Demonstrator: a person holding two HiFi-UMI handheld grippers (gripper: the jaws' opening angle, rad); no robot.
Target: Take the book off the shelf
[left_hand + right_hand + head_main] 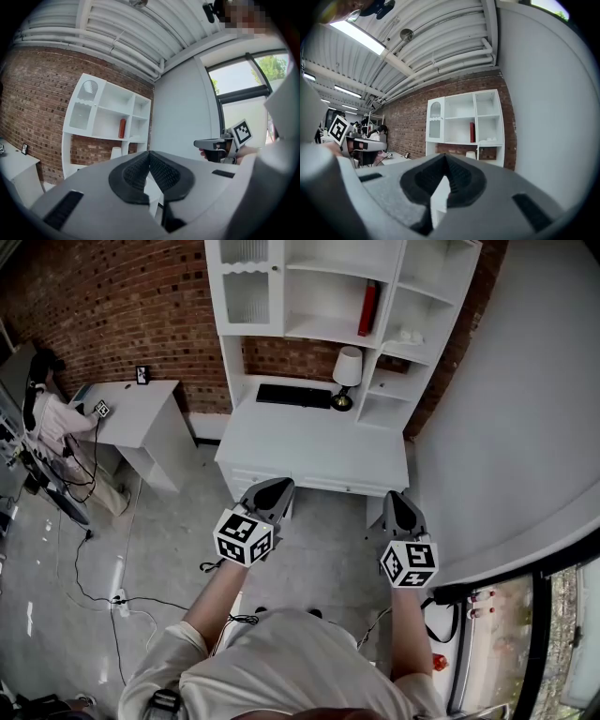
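A red book [368, 307] stands upright in the middle compartment of the white shelf unit [319, 329] against the brick wall. It also shows as a small red book [122, 128] in the left gripper view and as a red book [472, 132] in the right gripper view. My left gripper [278, 486] and right gripper [396, 497] are held side by side in front of the desk, well short of the shelf. Both point toward it. The left gripper [149, 153] is shut and empty. The right gripper [444, 156] has its tips together, nothing held.
A white desk top [309, 451] below the shelves carries a black keyboard [293, 396] and a small lamp [348, 367]. A second white desk [136, 418] stands at the left, with a seated person [56, 423] beside it. Cables [103, 587] lie on the floor. A white wall [525, 409] runs along the right.
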